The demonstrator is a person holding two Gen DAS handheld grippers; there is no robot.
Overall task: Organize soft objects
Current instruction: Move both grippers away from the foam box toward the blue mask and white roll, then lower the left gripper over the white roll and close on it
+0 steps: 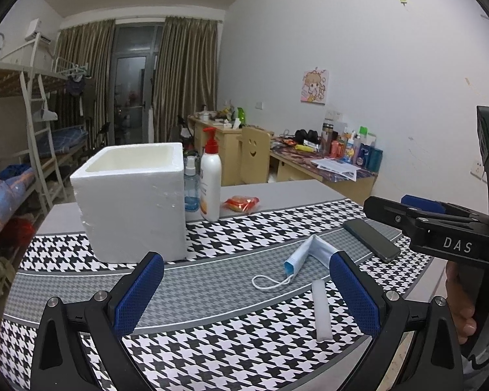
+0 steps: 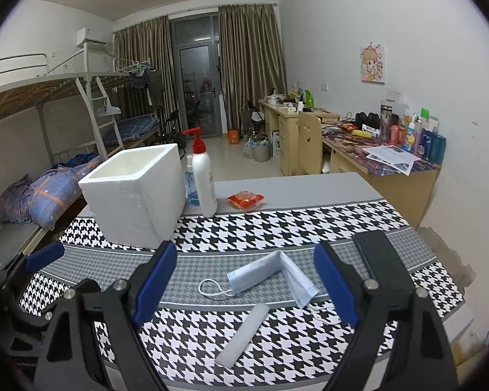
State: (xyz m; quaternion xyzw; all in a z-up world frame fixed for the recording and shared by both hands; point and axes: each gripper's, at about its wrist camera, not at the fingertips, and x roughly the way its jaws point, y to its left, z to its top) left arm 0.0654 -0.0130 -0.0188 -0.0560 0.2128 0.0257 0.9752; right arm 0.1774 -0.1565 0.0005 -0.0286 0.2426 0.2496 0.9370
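Note:
A crumpled light-blue face mask [image 2: 267,273] with a white ear loop lies on the houndstooth cloth [image 2: 277,224]. A white foam strip [image 2: 243,339] rests just nearer than it. My right gripper [image 2: 246,283] hovers above both, open wide and holding nothing. In the left wrist view the mask [image 1: 306,254] and the strip [image 1: 321,309] sit close to the right pad of my left gripper [image 1: 247,293], which is also open and holds nothing. An open white foam box [image 1: 130,195] stands upright at the back left of the cloth.
A dark phone [image 2: 379,260] lies to the right of the mask. Behind the box stand a lotion pump bottle [image 2: 203,179] and a small clear spray bottle [image 2: 190,182], with a red packet [image 2: 245,200] beside them. The table's right edge meets the wall.

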